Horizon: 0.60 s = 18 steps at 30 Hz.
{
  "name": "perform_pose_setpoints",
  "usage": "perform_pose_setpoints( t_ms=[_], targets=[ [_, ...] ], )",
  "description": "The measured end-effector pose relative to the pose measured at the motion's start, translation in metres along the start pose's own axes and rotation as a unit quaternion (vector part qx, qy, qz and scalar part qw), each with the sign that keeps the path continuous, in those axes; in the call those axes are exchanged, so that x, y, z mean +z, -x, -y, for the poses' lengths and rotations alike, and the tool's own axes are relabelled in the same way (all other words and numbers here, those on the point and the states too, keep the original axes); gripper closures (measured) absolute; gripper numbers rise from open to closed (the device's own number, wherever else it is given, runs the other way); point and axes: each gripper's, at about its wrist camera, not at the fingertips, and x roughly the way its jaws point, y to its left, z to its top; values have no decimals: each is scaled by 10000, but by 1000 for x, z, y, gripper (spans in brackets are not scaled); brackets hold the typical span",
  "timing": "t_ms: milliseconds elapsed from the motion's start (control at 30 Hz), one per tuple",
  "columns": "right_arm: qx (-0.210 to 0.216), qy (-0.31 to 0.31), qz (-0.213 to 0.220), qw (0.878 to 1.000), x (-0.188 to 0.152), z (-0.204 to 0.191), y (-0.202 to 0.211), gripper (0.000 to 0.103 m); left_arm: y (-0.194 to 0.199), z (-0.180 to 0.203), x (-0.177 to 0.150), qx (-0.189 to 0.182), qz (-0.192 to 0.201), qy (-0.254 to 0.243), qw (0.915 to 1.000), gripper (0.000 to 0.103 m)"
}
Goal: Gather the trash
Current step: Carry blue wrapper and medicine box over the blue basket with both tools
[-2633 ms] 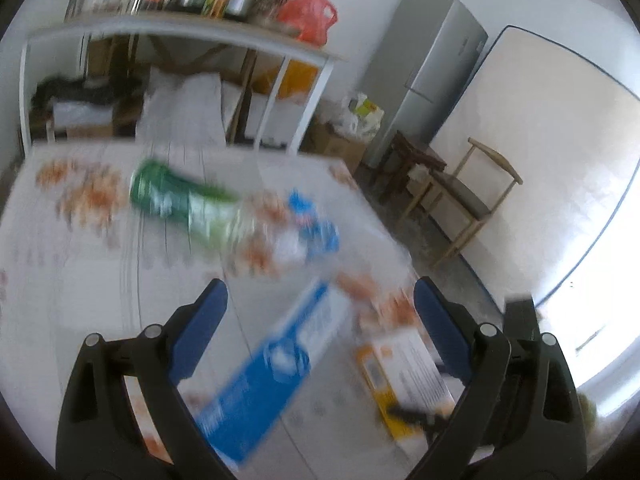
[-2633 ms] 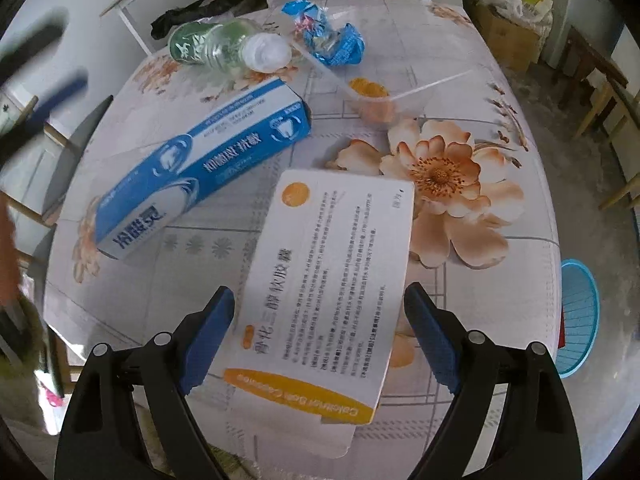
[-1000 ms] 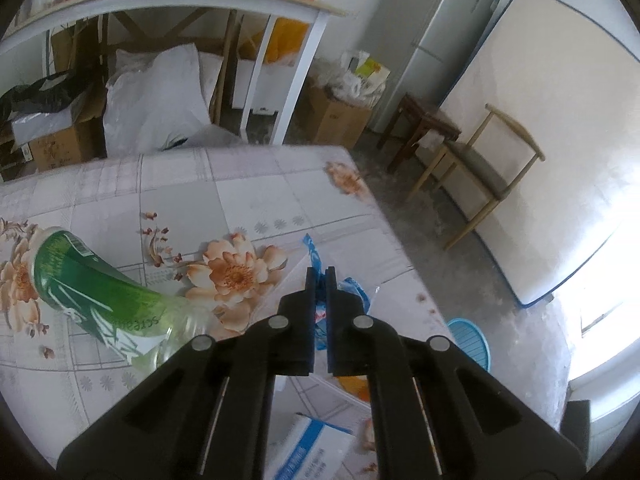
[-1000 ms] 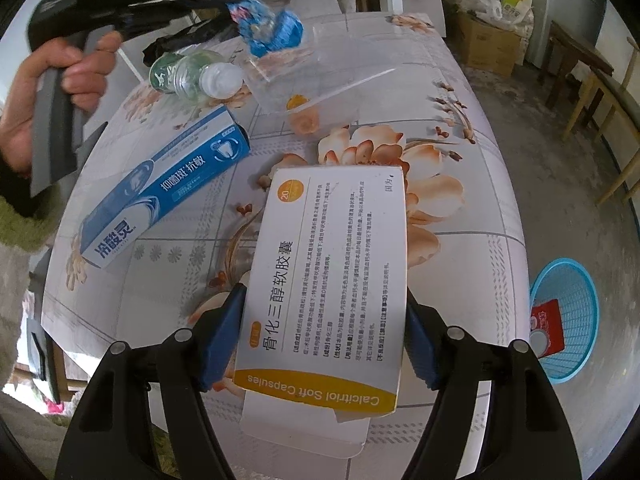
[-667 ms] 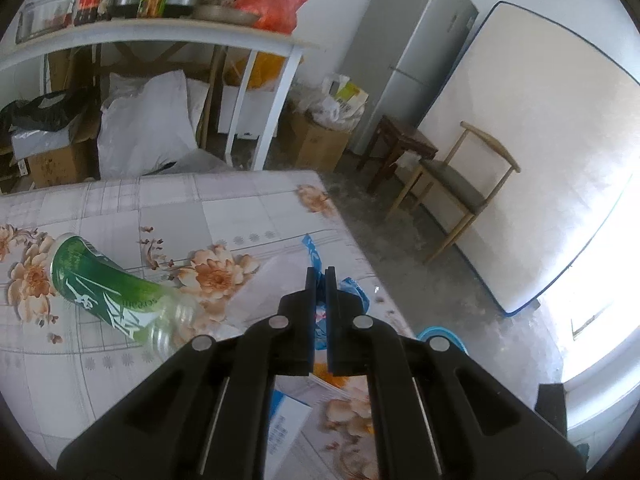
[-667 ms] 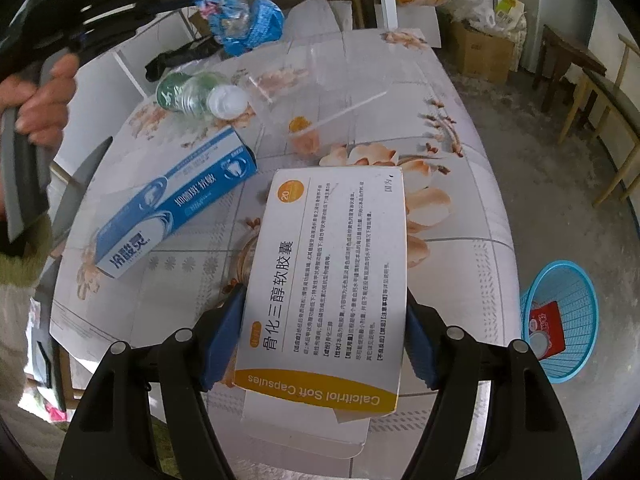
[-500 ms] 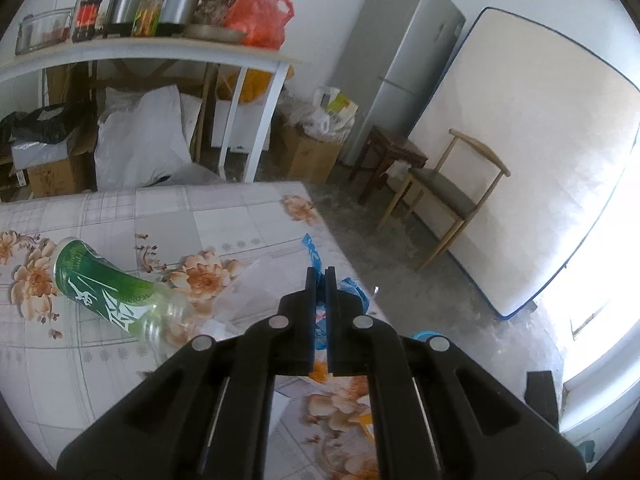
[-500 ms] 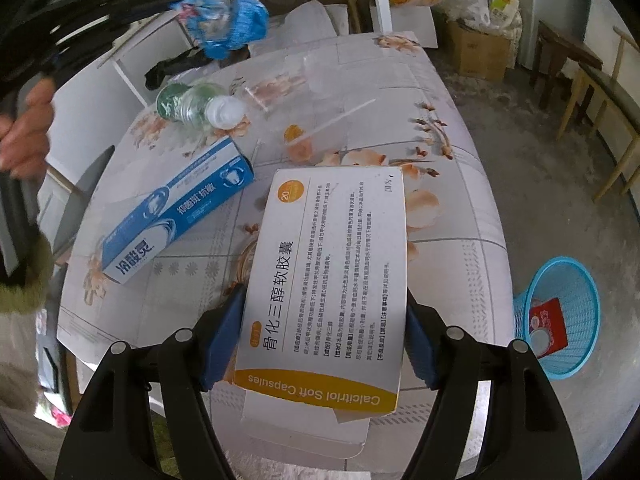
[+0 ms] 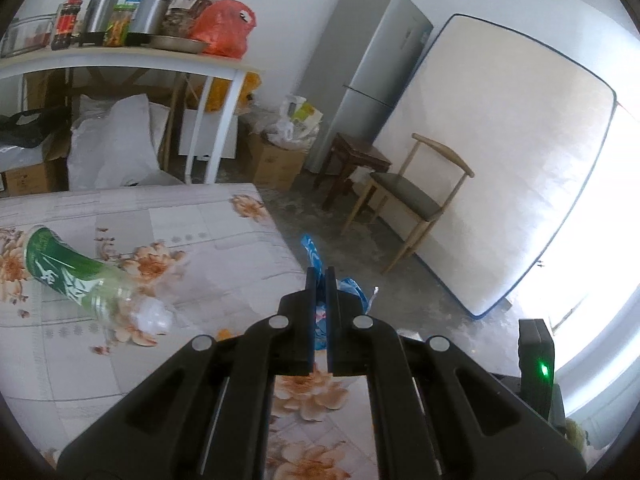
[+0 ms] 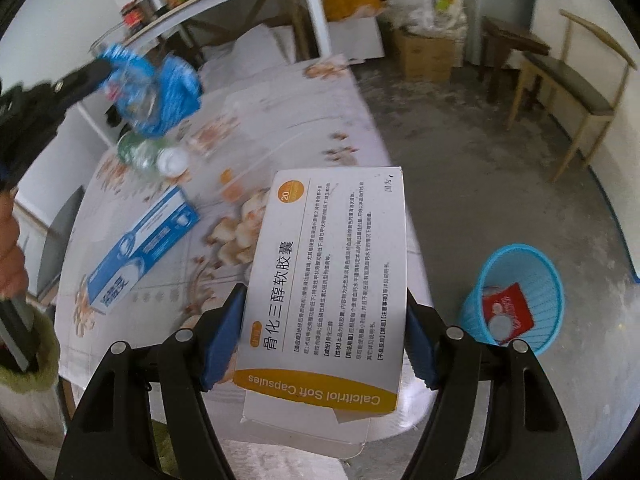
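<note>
My left gripper [image 9: 319,276] is shut on a crumpled blue wrapper [image 9: 352,292] and holds it above the table's far edge; the wrapper also shows in the right wrist view [image 10: 160,88]. My right gripper [image 10: 326,300] is shut on a white and orange capsule box [image 10: 332,280], lifted above the floral table [image 10: 320,128]. A blue mesh bin [image 10: 516,296] stands on the floor to the right, with a red packet inside. A green plastic bottle [image 9: 68,276] and a blue toothpaste box [image 10: 140,248] lie on the table.
A wooden chair [image 9: 416,196], a small dark stool [image 9: 356,160], a grey fridge [image 9: 368,72] and a leaning mattress [image 9: 500,160] stand beyond the table. A white shelf table [image 9: 120,60] with pots and bags is at the back.
Both grippers have risen and moved toward the table's right side. The capsule box has come off the table. The blue bin is now nearer in the right wrist view.
</note>
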Motion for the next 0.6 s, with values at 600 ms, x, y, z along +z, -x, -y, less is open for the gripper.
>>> perform_pose_setpoints(
  t_ms=[600],
  targets=[
    [-207, -1150, 795, 9900, -3, 92, 51, 34, -29, 53, -1, -345, -282, -377, 9983, 101]
  ],
)
